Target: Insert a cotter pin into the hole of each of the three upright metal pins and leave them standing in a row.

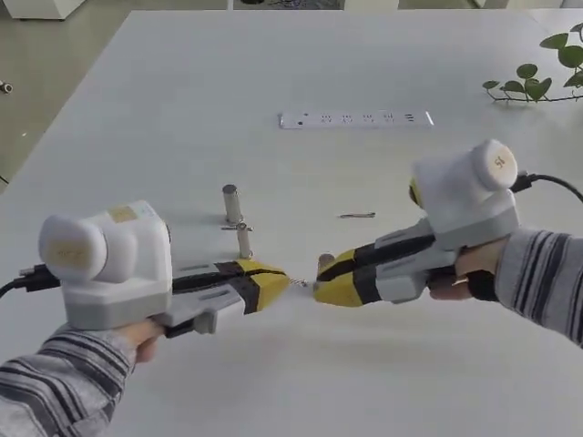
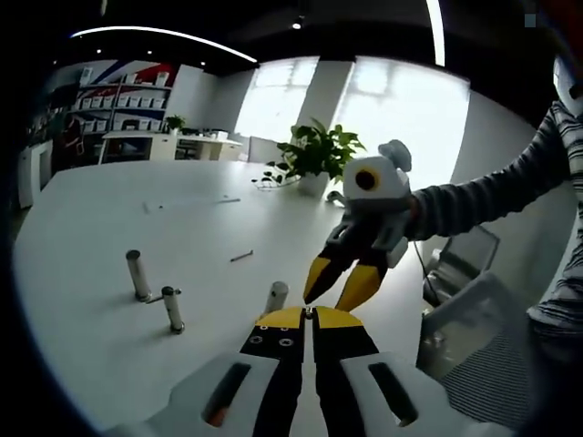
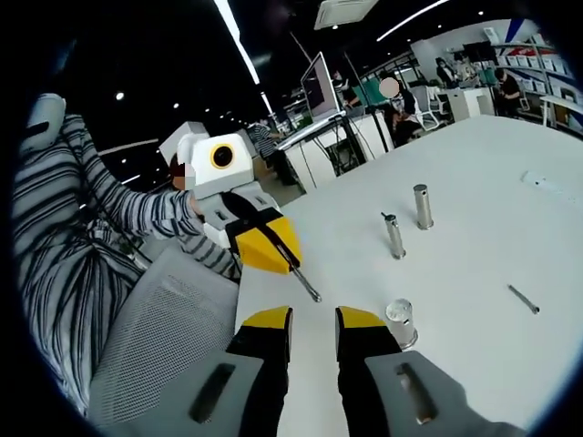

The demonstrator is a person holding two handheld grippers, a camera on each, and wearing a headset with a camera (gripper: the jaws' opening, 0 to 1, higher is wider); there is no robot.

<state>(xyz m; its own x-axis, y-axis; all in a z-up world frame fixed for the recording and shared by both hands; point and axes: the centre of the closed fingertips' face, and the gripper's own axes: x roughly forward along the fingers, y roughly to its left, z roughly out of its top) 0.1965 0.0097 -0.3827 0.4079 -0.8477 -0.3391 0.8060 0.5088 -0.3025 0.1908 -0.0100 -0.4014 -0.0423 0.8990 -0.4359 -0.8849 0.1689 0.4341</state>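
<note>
White and smooth, the tabletop [image 1: 182,109] carries everything we see. Our left gripper [image 1: 282,276] has its yellow jaws clenched on a thin held cotter pin [image 3: 305,278], whose steel shank juts past the tips toward the right gripper [image 1: 319,289]. The right gripper's jaws stand parted a little with nothing between them. They sit just beside the near metal pin [image 3: 401,320], a short upright cylinder that they partly hide in the head view. Toward the far edge stand the middle metal pin [image 1: 244,238], with a fitted cotter pin [image 1: 235,228] crosswise through its top, and the far metal pin [image 1: 231,202]. A loose cotter pin [image 1: 357,216] lies flat to their right. A white power strip [image 1: 355,119] lies nearer the far edge, and a leafy plant [image 1: 547,68] trails at the far right corner.
</note>
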